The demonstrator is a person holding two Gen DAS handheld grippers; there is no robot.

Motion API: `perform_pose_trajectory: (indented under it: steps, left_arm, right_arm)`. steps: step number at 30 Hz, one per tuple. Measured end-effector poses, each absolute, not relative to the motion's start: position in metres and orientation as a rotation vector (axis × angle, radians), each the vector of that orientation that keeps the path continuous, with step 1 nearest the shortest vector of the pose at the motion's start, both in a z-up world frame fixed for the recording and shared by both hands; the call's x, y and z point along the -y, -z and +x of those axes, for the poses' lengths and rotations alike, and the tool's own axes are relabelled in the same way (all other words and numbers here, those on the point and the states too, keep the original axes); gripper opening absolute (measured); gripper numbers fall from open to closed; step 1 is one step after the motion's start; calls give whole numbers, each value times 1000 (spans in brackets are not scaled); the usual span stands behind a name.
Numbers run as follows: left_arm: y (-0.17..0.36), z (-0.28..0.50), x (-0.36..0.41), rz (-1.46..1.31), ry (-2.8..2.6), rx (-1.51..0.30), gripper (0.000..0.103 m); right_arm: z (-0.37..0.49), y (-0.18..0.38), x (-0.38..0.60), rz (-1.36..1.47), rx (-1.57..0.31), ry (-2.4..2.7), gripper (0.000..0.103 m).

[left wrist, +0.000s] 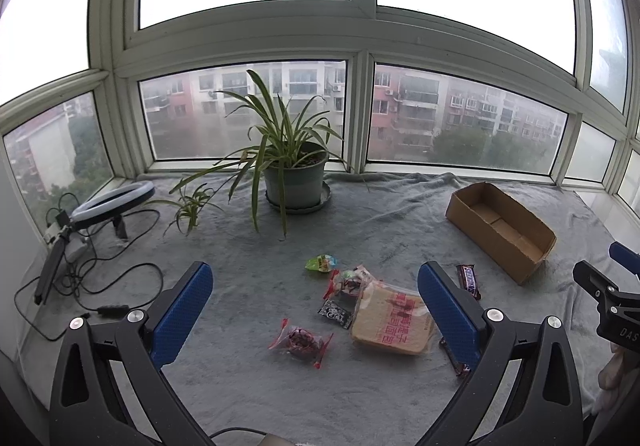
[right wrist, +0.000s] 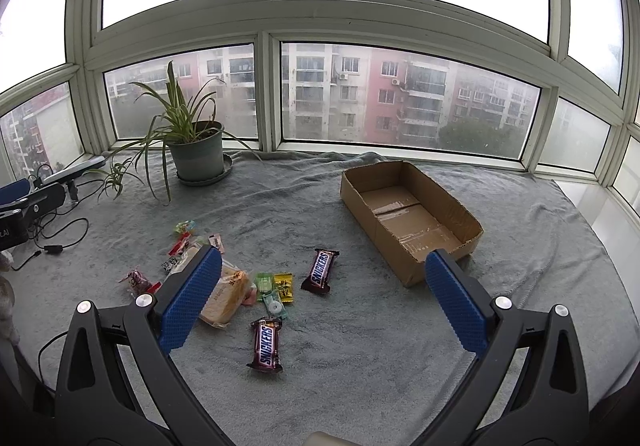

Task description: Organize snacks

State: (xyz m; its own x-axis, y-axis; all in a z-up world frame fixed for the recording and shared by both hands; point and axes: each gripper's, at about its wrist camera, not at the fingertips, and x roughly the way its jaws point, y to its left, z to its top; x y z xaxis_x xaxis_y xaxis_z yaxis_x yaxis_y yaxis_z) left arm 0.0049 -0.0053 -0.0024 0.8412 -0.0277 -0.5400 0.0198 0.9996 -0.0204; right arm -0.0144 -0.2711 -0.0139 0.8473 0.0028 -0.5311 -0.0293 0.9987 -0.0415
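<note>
Left gripper (left wrist: 316, 310), blue ribbed pads on black arms: spread wide, holding nothing, above the snack pile. Right gripper (right wrist: 324, 298), same build: spread wide, holding nothing.

Nearest item: brown chocolate bar lettered "SNICKERS" (right wrist: 266, 345), lying flat between the right gripper's fingers. Second brown "SNICKERS" bar (right wrist: 319, 271) farther and right of it. Between them, small green (right wrist: 274, 304) and yellow (right wrist: 283, 287) sweet wrappers, touching.

To the left: clear bag of sliced bread printed with red Chinese characters (left wrist: 394, 322), partly hidden by the right gripper's left finger in its own view. Red-ended clear sweet packet (left wrist: 301, 341) near-left of the bread; black-and-white sachet (left wrist: 337, 312) and green sweet (left wrist: 321, 263) beyond. Print on these too small to read.

Far right: open brown cardboard box (right wrist: 408, 212), nothing inside, unmarked.

Surface: grey fleecy blanket (right wrist: 360, 366) over a bay-window ledge. Far left: spider plant in grey-green pot on saucer (left wrist: 296, 178); ring light with black cables (left wrist: 112, 202). White-framed windows (left wrist: 362, 46); pink and white apartment blocks outside in haze.
</note>
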Motion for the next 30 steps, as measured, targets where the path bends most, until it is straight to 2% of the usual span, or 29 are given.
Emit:
perform_pose_trajectory:
  steps: [30]
  left_arm:
    - [3, 5, 7, -9, 33, -575, 102]
  right_arm:
    - [-14, 15, 270, -47, -563, -18, 103]
